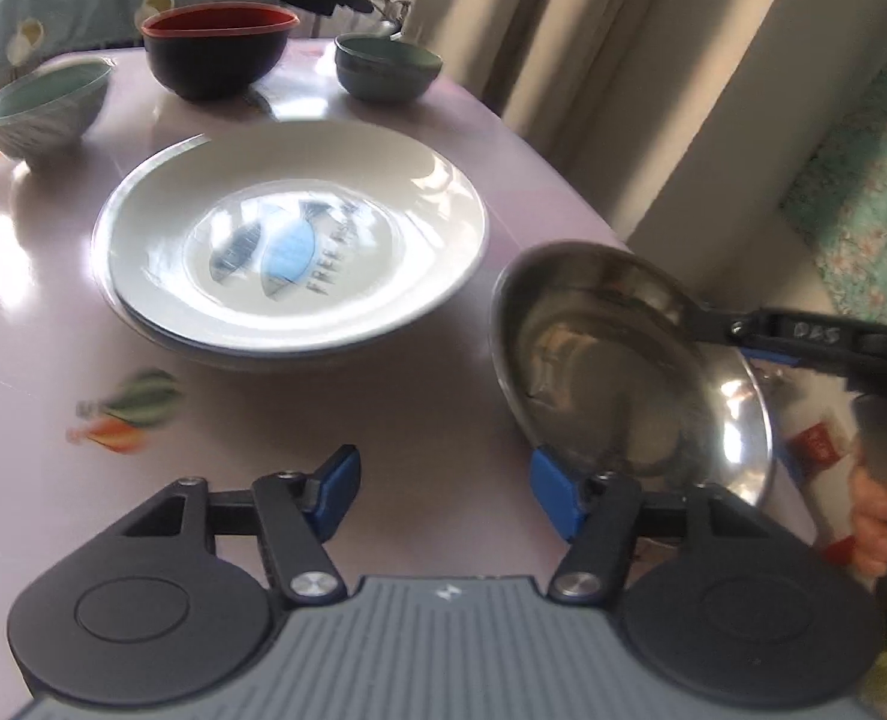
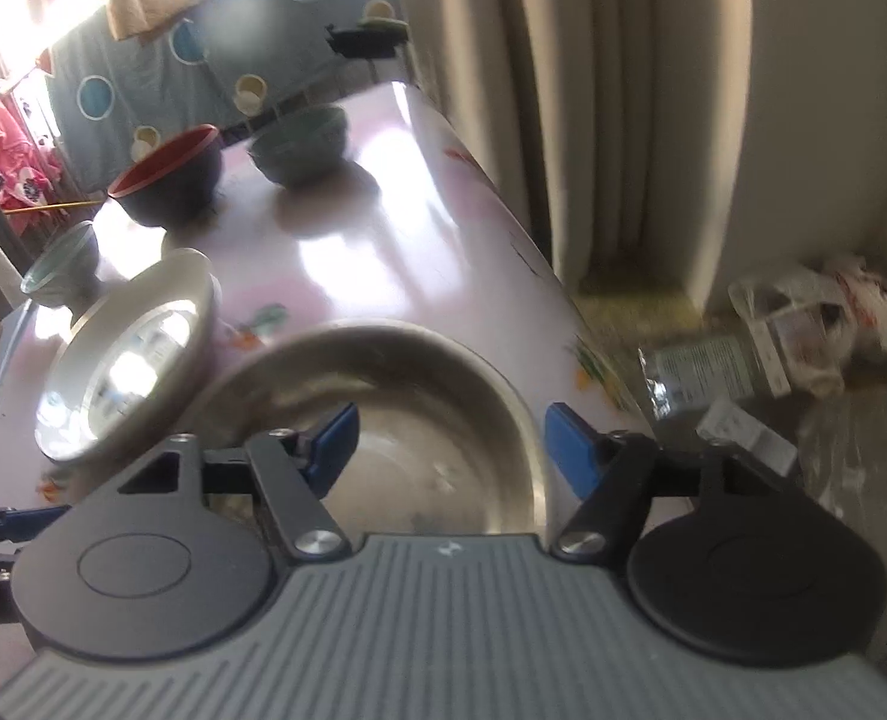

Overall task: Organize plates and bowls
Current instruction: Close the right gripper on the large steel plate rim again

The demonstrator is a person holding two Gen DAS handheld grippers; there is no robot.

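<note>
A white plate with a fish print (image 1: 290, 240) sits stacked on another plate mid-table; it also shows in the right wrist view (image 2: 125, 354). A steel bowl (image 1: 617, 360) hangs tilted at the table's right edge, its rim between my right gripper's (image 1: 716, 327) fingers; the right wrist view shows that gripper (image 2: 449, 441) with pads wide apart astride the steel bowl's (image 2: 443, 420) rim. My left gripper (image 1: 443, 492) is open and empty, low over the table in front of the plates.
Along the far side of the pink table (image 1: 35, 480) stand a pale green bowl (image 1: 47, 105), a black bowl with red inside (image 1: 218, 48) and a grey-green bowl (image 1: 386, 66). Curtains (image 1: 593, 30) hang right of the table. Bags and litter (image 2: 791, 324) lie on the floor.
</note>
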